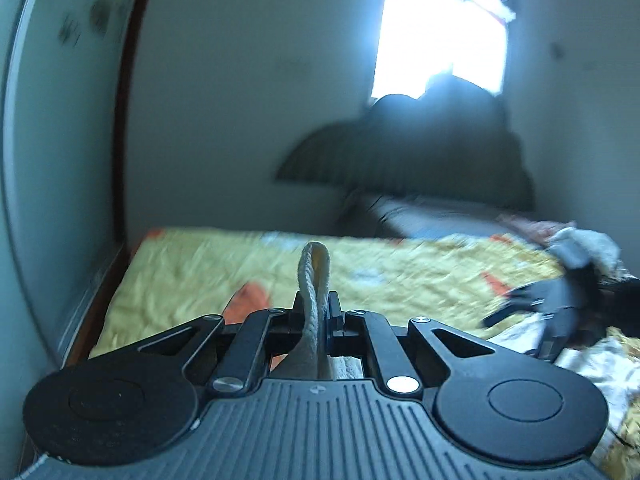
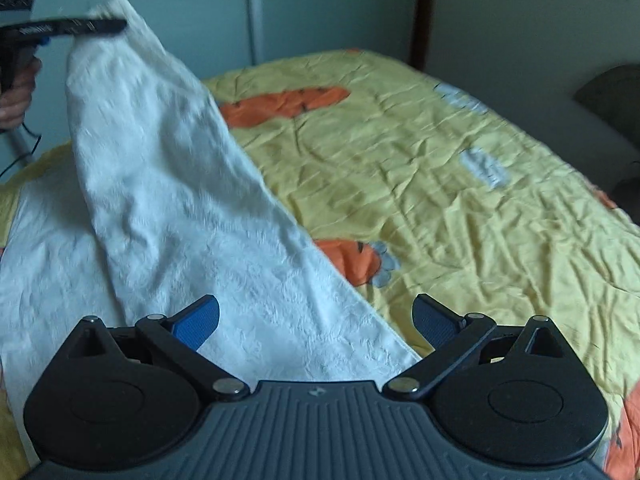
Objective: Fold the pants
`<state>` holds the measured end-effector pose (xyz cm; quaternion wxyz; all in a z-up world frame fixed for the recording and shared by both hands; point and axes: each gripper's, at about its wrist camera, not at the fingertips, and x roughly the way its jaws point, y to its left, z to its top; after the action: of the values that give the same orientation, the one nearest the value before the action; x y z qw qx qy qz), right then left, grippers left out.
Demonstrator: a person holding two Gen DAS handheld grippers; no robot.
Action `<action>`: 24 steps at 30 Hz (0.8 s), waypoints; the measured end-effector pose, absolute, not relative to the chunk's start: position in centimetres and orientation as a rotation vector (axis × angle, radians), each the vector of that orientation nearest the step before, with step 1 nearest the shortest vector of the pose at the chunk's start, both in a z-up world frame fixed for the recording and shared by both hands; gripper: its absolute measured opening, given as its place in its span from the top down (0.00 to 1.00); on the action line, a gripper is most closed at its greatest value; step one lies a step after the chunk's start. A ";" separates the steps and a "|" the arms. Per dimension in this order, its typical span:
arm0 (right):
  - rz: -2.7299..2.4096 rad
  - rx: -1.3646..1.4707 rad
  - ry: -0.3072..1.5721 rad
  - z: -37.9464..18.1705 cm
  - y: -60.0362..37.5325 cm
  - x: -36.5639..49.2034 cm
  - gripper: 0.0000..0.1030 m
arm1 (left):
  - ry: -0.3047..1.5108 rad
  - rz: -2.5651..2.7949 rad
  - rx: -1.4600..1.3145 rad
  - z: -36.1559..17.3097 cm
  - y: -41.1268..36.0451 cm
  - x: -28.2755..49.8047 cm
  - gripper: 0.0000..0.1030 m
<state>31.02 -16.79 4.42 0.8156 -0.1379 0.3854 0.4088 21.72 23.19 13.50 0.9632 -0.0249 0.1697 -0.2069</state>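
The white textured pants point(image 2: 168, 208) lie on the yellow bedspread point(image 2: 440, 184), with one end lifted high at the upper left. My left gripper point(image 1: 318, 312) is shut on a fold of the white pants point(image 1: 314, 276), which loops up between its jaws; it also shows in the right wrist view point(image 2: 100, 28), holding the raised cloth. My right gripper point(image 2: 316, 320) is open, its blue pads point(image 2: 200, 322) on either side of the pants' lower end, just above the cloth. In the left wrist view the right gripper point(image 1: 532, 312) appears blurred at the right.
The bed has a yellow cover with orange patterns point(image 2: 280, 104). A dark pile of bedding point(image 1: 420, 152) sits at the far end under a bright window point(image 1: 436, 28). A wardrobe point(image 1: 48, 120) stands to the left. Crumpled clothes point(image 1: 580, 248) lie at the right.
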 end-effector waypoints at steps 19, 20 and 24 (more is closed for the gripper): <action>1.006 -0.166 1.031 2.4 -16.6 36.4 0.94 | 0.228 -0.427 -0.120 12.1 24.8 16.0 0.91; 0.996 -0.181 1.015 2.7 -16.5 35.9 0.94 | 0.229 -0.422 -0.121 12.1 24.8 16.0 0.91; 0.964 -0.248 0.916 6.0 -17.1 32.7 0.95 | 0.237 -0.400 -0.159 11.9 25.7 16.2 0.91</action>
<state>32.71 -17.06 5.99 0.7798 -0.1148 0.4240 0.4461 16.15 25.70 11.95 0.9700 -0.0785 0.1175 -0.1978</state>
